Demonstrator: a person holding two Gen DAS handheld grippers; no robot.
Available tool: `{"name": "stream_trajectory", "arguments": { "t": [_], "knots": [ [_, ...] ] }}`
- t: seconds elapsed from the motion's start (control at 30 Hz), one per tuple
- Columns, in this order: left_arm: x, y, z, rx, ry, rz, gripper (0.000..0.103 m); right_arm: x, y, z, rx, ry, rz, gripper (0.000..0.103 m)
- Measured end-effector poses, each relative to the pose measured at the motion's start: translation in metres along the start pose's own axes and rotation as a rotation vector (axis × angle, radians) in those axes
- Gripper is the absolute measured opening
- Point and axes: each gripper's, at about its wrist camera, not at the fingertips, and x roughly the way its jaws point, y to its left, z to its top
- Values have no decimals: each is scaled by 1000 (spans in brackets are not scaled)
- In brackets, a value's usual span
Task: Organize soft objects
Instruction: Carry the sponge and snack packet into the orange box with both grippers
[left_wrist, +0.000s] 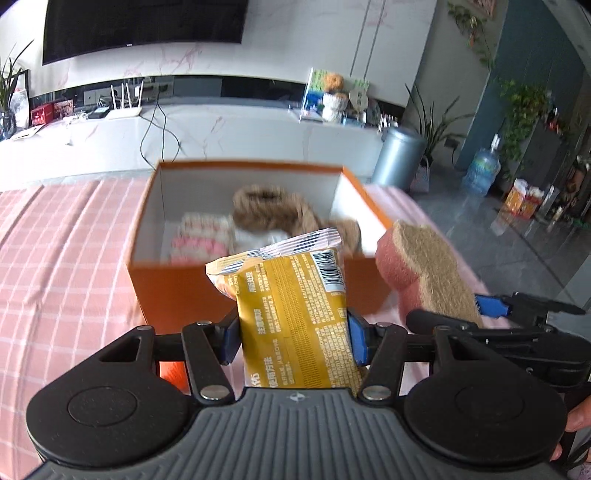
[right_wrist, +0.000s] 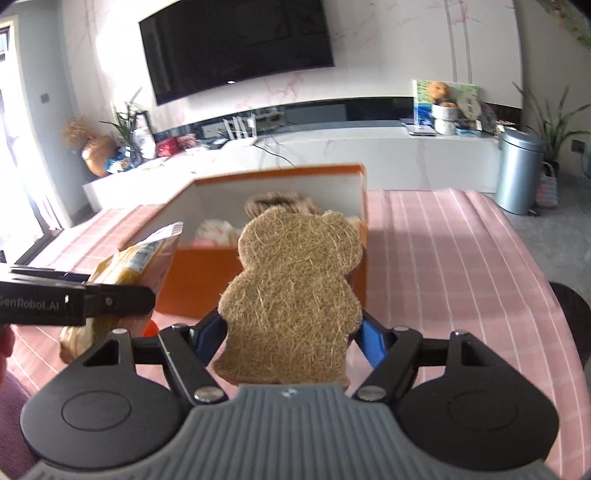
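At the bottom of the left wrist view, the left gripper (left_wrist: 293, 338) has its blue-padded jaws closed part way on a glossy yellow foil packet (left_wrist: 295, 317), crinkled at its sealed top edge and printed with text and a barcode; at the bottom of the right wrist view, the right gripper (right_wrist: 291, 334) pinches a bear-shaped sponge (right_wrist: 295, 295) with a coarse, fibrous tan face, and the left view's right side shows its soft pink foam backing. Both things are held above the desk (left_wrist: 66, 266), which carries a pink cloth with thin white grid lines, lightly creased. Just beyond the grippers, in the centre of each frame, stands an open orange cardboard box (left_wrist: 255, 284) with smooth white inner walls; inside lie a fuzzy brown plush (left_wrist: 269, 210) and a pink-and-white striped knit piece (left_wrist: 201, 240), both blurred. Past the desk's far edge, a long white marble-veined console (right_wrist: 369, 144) runs across the frame, carrying a white router (left_wrist: 123, 110) with upright antennas, red boxes and small ornaments. To the right stands a cylindrical grey metal bin (right_wrist: 519, 170) on a grey tiled floor, with leafy green plants near it. High on the veined white wall hangs a dark, glossy television (right_wrist: 236, 44)
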Motion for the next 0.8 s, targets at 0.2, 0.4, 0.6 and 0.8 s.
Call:
{"name": "stream_trajectory", "arguments": {
  "t": [0.2,0.4,0.6,0.8],
  "knots": [
    [4,17,52,39,-47,21,64,18,1,56,-12,2,53,73],
    [39,38,91,42,0,25,64,62,7,99,-69,36,39,73],
    [86,49,100,86,71,45,64,118,6,114,-109,133,42,73],
    [129,53,91,115,168,58,64,162,3,108,-146,236,8,73]
  ]
}}
